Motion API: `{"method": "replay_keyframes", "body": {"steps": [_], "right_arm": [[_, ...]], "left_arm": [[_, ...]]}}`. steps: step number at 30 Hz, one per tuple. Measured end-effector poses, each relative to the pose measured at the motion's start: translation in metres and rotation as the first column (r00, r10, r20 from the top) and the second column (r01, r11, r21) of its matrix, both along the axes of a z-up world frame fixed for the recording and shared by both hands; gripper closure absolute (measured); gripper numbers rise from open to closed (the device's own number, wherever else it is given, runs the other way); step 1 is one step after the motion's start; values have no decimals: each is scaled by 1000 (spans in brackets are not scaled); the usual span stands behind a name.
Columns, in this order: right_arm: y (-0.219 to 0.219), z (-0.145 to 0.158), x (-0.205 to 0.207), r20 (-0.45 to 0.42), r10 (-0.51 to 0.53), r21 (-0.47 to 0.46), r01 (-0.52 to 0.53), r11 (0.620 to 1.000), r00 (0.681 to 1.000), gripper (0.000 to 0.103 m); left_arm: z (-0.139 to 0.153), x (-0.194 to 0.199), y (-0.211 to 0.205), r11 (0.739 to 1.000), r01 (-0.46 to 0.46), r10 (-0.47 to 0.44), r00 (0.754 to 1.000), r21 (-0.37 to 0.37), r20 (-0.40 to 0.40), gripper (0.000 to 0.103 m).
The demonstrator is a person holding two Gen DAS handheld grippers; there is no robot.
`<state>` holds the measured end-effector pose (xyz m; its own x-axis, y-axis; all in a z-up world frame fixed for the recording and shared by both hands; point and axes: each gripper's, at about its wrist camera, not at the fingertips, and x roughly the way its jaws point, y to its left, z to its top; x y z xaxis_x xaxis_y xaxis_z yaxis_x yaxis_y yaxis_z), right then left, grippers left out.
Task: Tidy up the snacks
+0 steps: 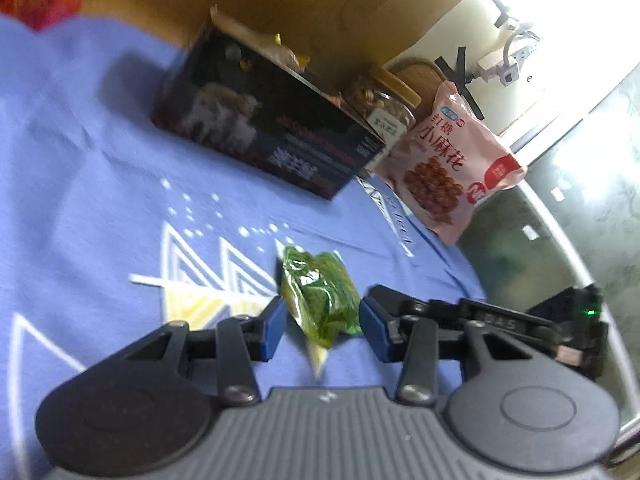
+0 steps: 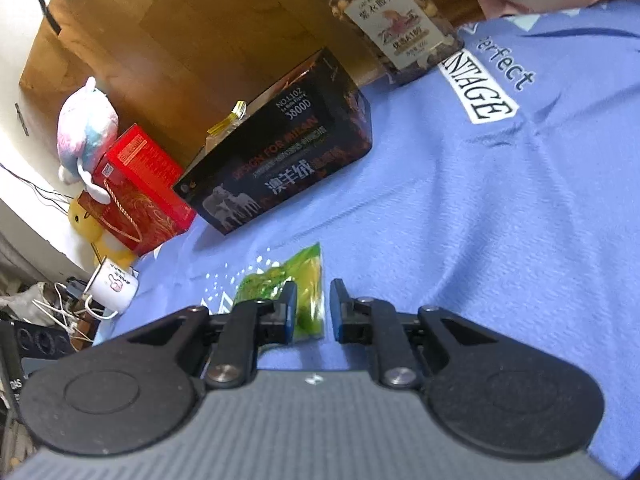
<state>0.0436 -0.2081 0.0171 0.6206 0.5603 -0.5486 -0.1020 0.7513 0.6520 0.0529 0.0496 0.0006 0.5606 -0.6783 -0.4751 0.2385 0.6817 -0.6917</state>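
A small green snack packet [image 1: 318, 296] lies on the blue cloth [image 1: 100, 168]. My left gripper [image 1: 322, 326] is open, its blue pads on either side of the packet's near end, not clamped. In the right wrist view the same packet [image 2: 308, 284] lies just ahead of my right gripper [image 2: 314, 310], which is open with a narrow gap; its left finger covers part of the packet. A black box [image 1: 264, 136] holds some snacks behind; it also shows in the right wrist view [image 2: 280, 152]. A nut jar [image 2: 394, 20] and a pink snack bag [image 1: 448, 160] stand near it.
A wooden board [image 2: 180, 32] rises behind the box. A red gift box [image 2: 140, 188], a plush toy [image 2: 86, 124] and a white mug [image 2: 114, 284] sit at the cloth's left edge. The cloth [image 2: 480, 200] ends at a dark glass table rim [image 1: 560, 220] on the right.
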Motion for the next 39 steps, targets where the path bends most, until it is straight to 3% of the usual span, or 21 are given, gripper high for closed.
{"method": "replay_keyframes", "body": {"steps": [3, 5, 7, 9, 11, 14, 18, 20, 31, 36, 39], "right_arm": [[-1, -1, 4, -22, 6, 29, -5, 1000, 1000, 82], [-4, -3, 3, -36, 3, 57, -1, 998, 999, 81], [-6, -5, 0, -45, 5, 88, -1, 996, 999, 81], [-7, -5, -5, -44, 8, 109, -3, 994, 999, 80], [-8, -5, -11, -42, 24, 133, -18, 991, 999, 80], [-4, -1, -20, -30, 56, 112, -53, 992, 998, 80], [0, 3, -30, -4, 65, 61, -65, 996, 998, 77], [-6, 4, -32, -21, 49, 92, -47, 995, 999, 72], [-8, 0, -38, -103, 51, 161, -34, 986, 993, 73], [-2, -5, -20, -105, -22, 185, 41, 982, 994, 72], [4, -4, -18, -65, -44, 149, 54, 987, 997, 75]], "left_arm": [[-3, 8, 2, 998, -5, 2, 999, -56, -48, 65], [-5, 9, 3, 998, -21, 17, 998, -60, -66, 74], [-7, 6, 5, 996, -27, 20, 996, -80, -84, 75], [-9, 3, 6, 995, -21, 10, 994, -100, -109, 83], [-10, -2, 3, 997, -16, 7, 993, -75, -116, 91], [-8, -11, -3, 999, -11, 7, 994, -40, -106, 92], [-8, -14, 0, 997, -14, 4, 990, -72, -140, 94], [-6, -13, 0, 996, -3, -8, 991, -84, -136, 94], [-17, -6, -19, 988, 59, -84, 981, -144, -176, 92], [-16, -6, -19, 989, 68, -90, 981, -129, -170, 93], [-2, -11, -15, 995, 69, -78, 989, -74, -126, 91]]}}
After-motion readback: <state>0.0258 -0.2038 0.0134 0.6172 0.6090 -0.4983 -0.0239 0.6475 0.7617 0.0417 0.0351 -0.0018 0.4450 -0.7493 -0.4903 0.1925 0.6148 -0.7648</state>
